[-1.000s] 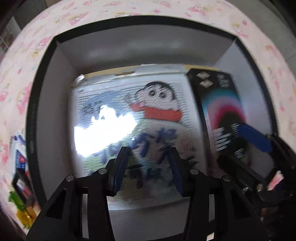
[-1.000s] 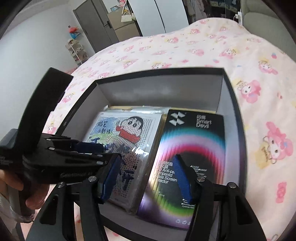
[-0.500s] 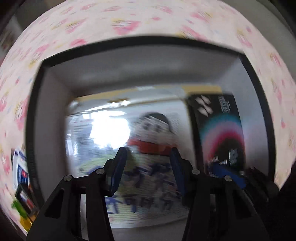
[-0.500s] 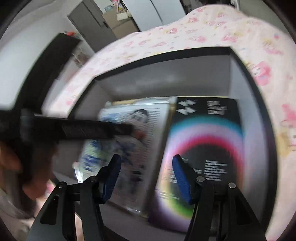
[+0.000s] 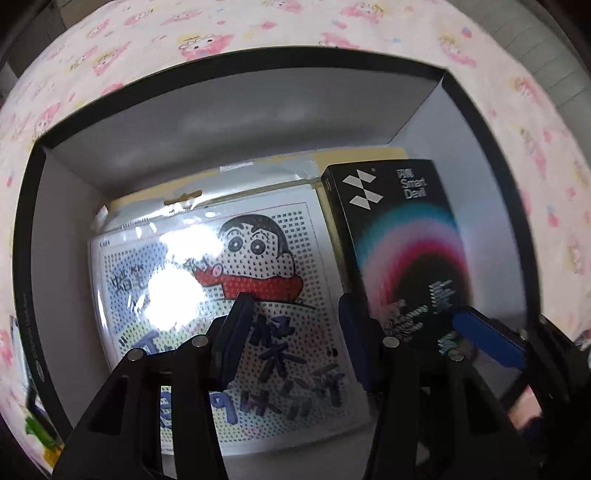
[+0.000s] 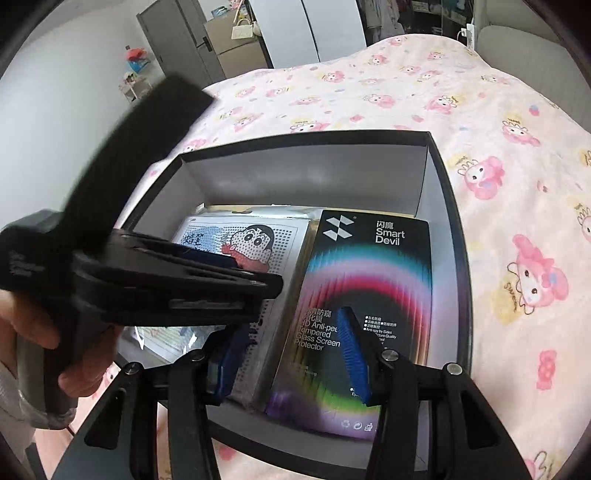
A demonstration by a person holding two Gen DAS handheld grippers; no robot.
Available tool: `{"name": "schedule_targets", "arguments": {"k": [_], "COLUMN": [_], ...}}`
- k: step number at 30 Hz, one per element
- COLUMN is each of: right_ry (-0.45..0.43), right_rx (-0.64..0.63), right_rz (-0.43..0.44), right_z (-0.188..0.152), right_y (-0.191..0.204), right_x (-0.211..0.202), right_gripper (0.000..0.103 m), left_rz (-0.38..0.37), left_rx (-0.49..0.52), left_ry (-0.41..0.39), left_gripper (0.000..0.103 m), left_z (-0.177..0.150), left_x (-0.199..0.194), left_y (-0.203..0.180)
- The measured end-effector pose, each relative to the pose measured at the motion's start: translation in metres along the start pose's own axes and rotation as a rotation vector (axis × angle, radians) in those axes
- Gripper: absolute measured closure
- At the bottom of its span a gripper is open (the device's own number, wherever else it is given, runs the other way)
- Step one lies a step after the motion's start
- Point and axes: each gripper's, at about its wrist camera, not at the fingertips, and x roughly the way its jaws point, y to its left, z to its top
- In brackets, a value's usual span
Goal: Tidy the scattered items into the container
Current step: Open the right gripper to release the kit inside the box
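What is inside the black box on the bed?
Inside the black box lie a cartoon bead sheet in a clear bag and a black Smart Devil screen protector pack, side by side. A yellowish sheet peeks out underneath; most of it is covered.

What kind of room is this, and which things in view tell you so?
Most likely a bedroom in a home. The black box sits on a bed with a pink cartoon-print sheet, a tall white wardrobe stands against the far wall, and a grey door is beside it.
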Motion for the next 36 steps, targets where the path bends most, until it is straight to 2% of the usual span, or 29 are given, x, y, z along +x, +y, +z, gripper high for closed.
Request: {"name": "schedule_targets", "arguments": {"k": [2, 3, 5, 7, 9, 11, 13, 15, 21, 25, 26, 30, 32, 34, 36], "right_ry": [0.006, 0.009, 0.015, 0.011, 0.005, 0.013, 0.030, 0.044, 0.059, 0.067, 0.068, 0.048, 0.017, -0.014, -0.050], "right_rx": [0.009, 0.020, 0.056, 0.064, 0.061, 0.064, 0.070, 0.061, 0.029, 0.028, 0.027, 0.023, 0.021, 0.037, 0.051], "right_rz": [0.014, 0.026, 0.071, 0.084, 0.084, 0.096, 0.101, 0.075, 0.036, 0.061, 0.073, 0.075, 0.045, 0.032, 0.054], "right_z": [0.003, 0.004, 0.005, 0.004, 0.004, 0.001, -0.001, -0.002, -0.005, -0.003, -0.004, -0.007, -0.010, -0.012, -0.012], "right_y": [0.000, -0.001, -0.007, -0.007, -0.004, -0.003, -0.001, 0.003, 0.011, 0.010, 0.010, 0.010, 0.011, 0.014, 0.019], "right_x": [0.003, 0.004, 0.005, 0.006, 0.006, 0.010, 0.017, 0.024, 0.031, 0.032, 0.033, 0.025, 0.016, 0.004, -0.011], "right_gripper": [0.057, 0.057, 0.057, 0.058, 0.058, 0.058, 0.058, 0.058, 0.055, 0.055, 0.055, 0.055, 0.055, 0.055, 0.055], "left_rz": [0.059, 0.075, 0.083, 0.084, 0.044, 0.020, 0.034, 0.043, 0.074, 0.093, 0.087, 0.028, -0.006, -0.052, -0.064], "left_rx": [0.039, 0.035, -0.003, -0.043, -0.075, -0.106, -0.148, -0.183, -0.129, -0.100, -0.101, -0.133, -0.150, -0.159, -0.161], "left_ry": [0.006, 0.016, 0.032, 0.022, -0.022, -0.070, -0.085, -0.044, 0.056, 0.059, 0.061, 0.073, 0.072, 0.022, -0.058], "left_gripper": [0.049, 0.045, 0.044, 0.047, 0.056, 0.056, 0.056, 0.056, 0.053, 0.047, 0.044, 0.044, 0.049, 0.052, 0.052], "left_z": [0.002, 0.004, 0.008, 0.008, 0.003, -0.006, -0.012, -0.014, -0.015, -0.016, -0.016, -0.021, -0.025, -0.036, -0.045], "left_x": [0.002, 0.003, 0.004, 0.002, -0.005, -0.012, -0.012, -0.009, -0.003, 0.000, 0.000, -0.004, -0.007, -0.023, -0.044], "left_y": [-0.011, -0.011, -0.006, 0.004, 0.014, 0.027, 0.041, 0.050, 0.041, 0.034, 0.034, 0.035, 0.036, 0.036, 0.035]}}
